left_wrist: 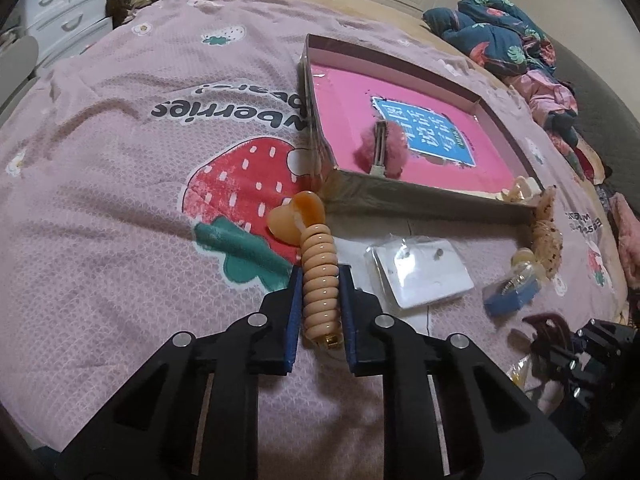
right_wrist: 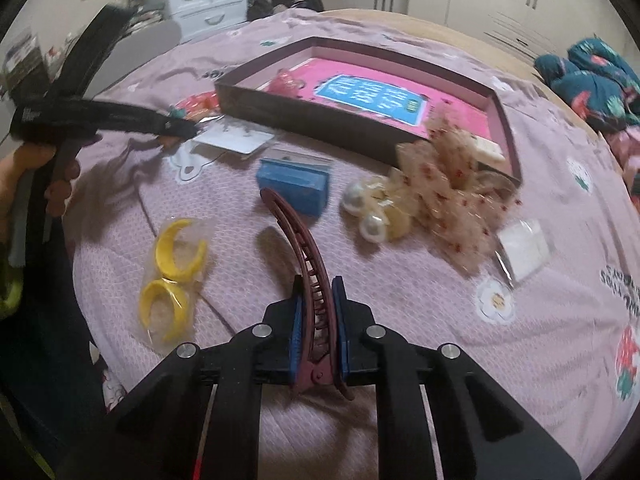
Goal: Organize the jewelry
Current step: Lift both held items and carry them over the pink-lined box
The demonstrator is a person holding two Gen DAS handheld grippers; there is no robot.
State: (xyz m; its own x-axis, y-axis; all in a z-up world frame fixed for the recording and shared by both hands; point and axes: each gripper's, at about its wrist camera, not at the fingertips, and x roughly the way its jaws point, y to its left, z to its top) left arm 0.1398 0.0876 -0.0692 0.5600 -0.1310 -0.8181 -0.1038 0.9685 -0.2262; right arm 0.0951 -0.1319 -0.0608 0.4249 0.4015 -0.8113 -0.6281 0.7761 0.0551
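Left gripper [left_wrist: 320,280]: closed on the peach coil hair tie [left_wrist: 319,280], which is pinched across its ribbed middle; the amber heart charm [left_wrist: 295,216] juts beyond the fingertips.
Coil hair tie, handling: judged light, springy and smooth (likely to squirm if squeezed off-centre), so a grip on the coils rather than the charm is favoured.
Right gripper [right_wrist: 316,312]: closed on the maroon hair claw [right_wrist: 306,264], held near its hinge end, the curved toothed length arching forward.
Hair claw, handling: judged stiff, light plastic; the teeth look thin and could snap if levered.
Tray [left_wrist: 400,188]: a shallow cardboard box with a pink floor, lying on the bed ahead of both grippers; a fuzzy pink clip [left_wrist: 382,148] is already inside.
Loose items: the yellow hoop earrings [right_wrist: 172,276] in clear film, the blue box [right_wrist: 294,188], the pearl clip [right_wrist: 374,210] and the sheer bow [right_wrist: 452,184] are spread near the tray (the bow appears to rest against its corner).
Surface: a soft quilted pink bedspread [left_wrist: 120,200] with strawberry prints, which is expected to give under pressure.
Room: a bedroom, with white drawers [right_wrist: 208,0] and wardrobe doors behind, and crumpled clothing [left_wrist: 500,36] at the bed's edge.
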